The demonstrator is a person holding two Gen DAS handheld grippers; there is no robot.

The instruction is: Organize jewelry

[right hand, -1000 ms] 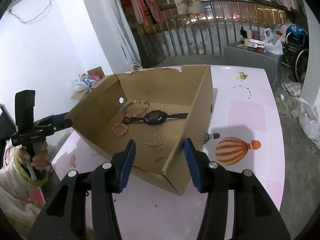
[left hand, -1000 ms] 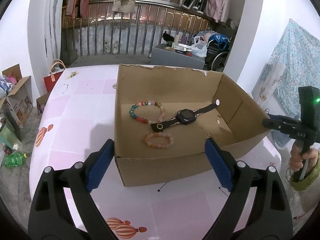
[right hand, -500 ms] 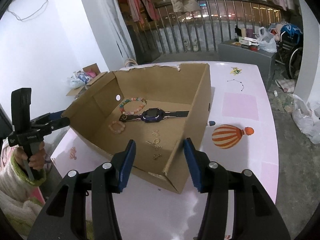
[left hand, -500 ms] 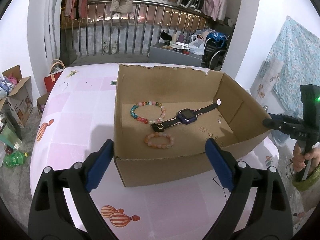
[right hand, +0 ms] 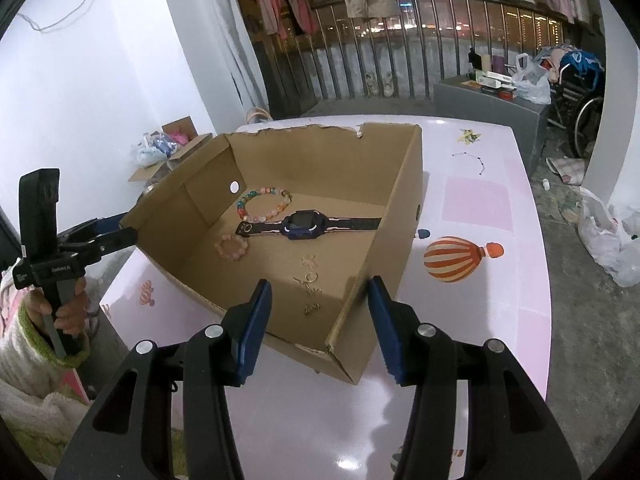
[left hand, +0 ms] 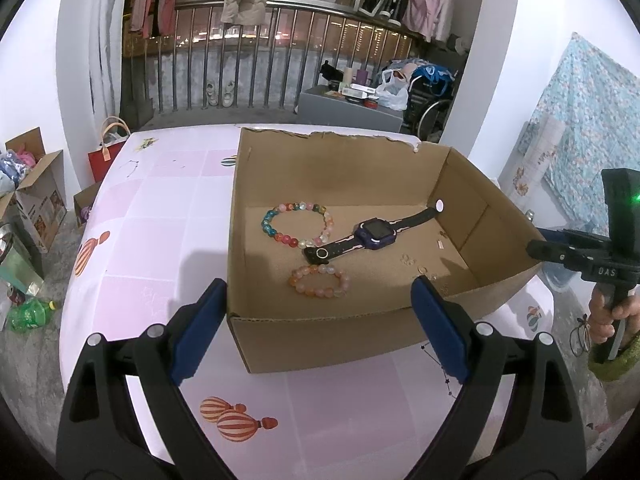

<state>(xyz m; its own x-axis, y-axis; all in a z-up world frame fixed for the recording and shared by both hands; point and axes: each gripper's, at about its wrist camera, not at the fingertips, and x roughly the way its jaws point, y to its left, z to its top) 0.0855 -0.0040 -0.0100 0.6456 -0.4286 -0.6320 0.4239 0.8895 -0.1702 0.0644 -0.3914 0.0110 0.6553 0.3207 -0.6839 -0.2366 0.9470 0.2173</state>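
Jewelry: two bead bracelets [left hand: 298,223] [left hand: 319,280], a watch [left hand: 374,234] and small earrings [right hand: 310,280] lie gathered inside the cardboard box [left hand: 320,336]; left gripper [left hand: 320,334] and right gripper [right hand: 318,326] hover spread and empty, probably finished.

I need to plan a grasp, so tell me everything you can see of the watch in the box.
The watch is a smartwatch with a dark purple, rounded-square case, a dark screen and a black strap that looks like rubber, edged in pink. It lies unbuckled and stretched out flat, face up, on the floor of the cardboard box. Its buckle end lies beside the multicolored bead bracelet; touching cannot be told. The other end reaches toward the wall with the round hole. No gripper touches it.
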